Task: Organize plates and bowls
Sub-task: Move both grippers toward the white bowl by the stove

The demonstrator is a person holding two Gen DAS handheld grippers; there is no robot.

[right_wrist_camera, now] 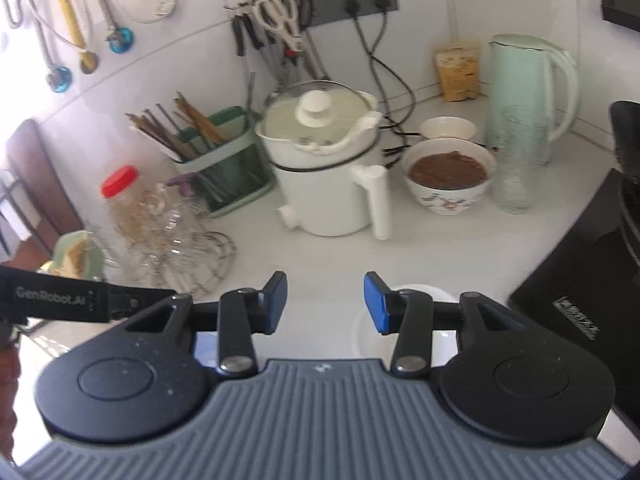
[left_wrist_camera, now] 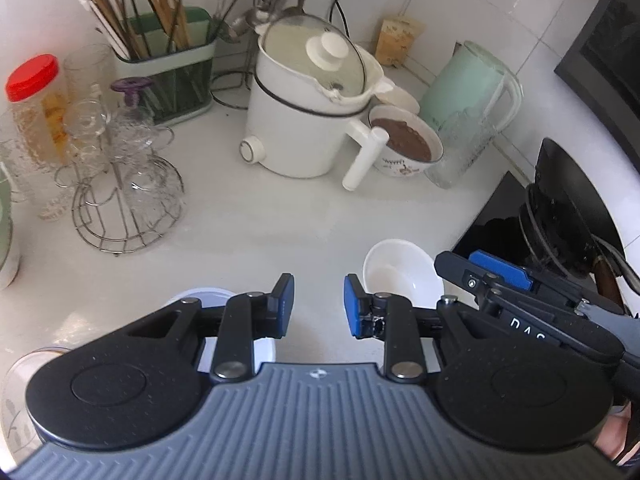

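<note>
Jaws on both grippers are spread with nothing in them: left gripper (left_wrist_camera: 319, 306) hovers over bare surface (left_wrist_camera: 248, 216), and the empty white bowl (left_wrist_camera: 400, 268) sits just right of it, under the right gripper (right_wrist_camera: 325, 303).

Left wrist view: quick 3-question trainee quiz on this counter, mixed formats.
1. True or false: the left tongs grip the empty white bowl.
2. What stands right beside the white pot's handle?
A. a red-lidded jar
B. a flowered bowl of brown food
C. a glass rack
3. Fill in: the chopsticks stand in a green ____.

Key
1. False: the tongs are open with nothing between them; the bowl sits on the counter beside them.
2. B, the flowered bowl.
3. holder.
</note>
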